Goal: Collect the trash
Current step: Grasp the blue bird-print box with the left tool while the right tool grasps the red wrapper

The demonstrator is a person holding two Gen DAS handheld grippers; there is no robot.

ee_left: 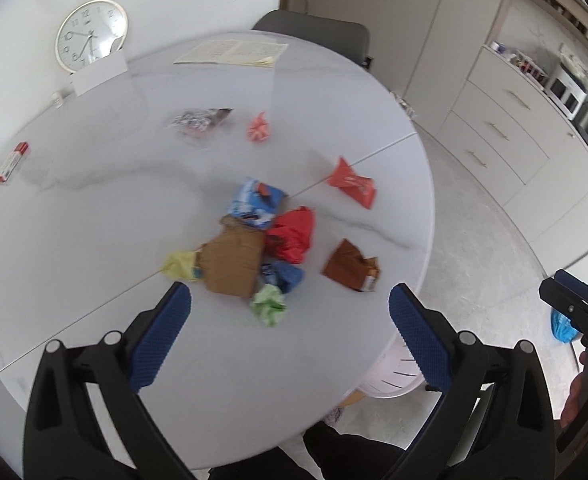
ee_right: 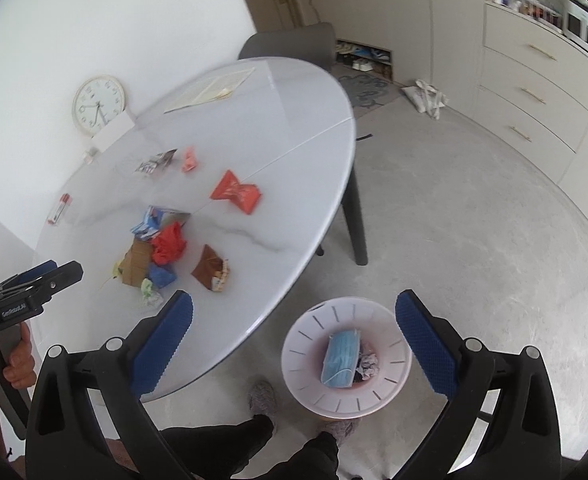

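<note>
Several crumpled wrappers (ee_left: 290, 236), glossy round marble table (ee_left: 94, 208), slotted plastic bin (ee_right: 389, 320)

The right gripper (ee_right: 294, 336) hangs wide open and empty above a white bin (ee_right: 305, 396) on the floor beside the round table (ee_right: 294, 160). A blue face mask (ee_right: 341, 358) lies inside the bin, and crumpled wrappers (ee_right: 162, 252) litter the tabletop.

My left gripper (ee_left: 290, 312) points steeply down, its jaws wide apart with nothing between them. My right gripper (ee_right: 294, 318) also tilts downward, jaws spread wide and empty.
</note>
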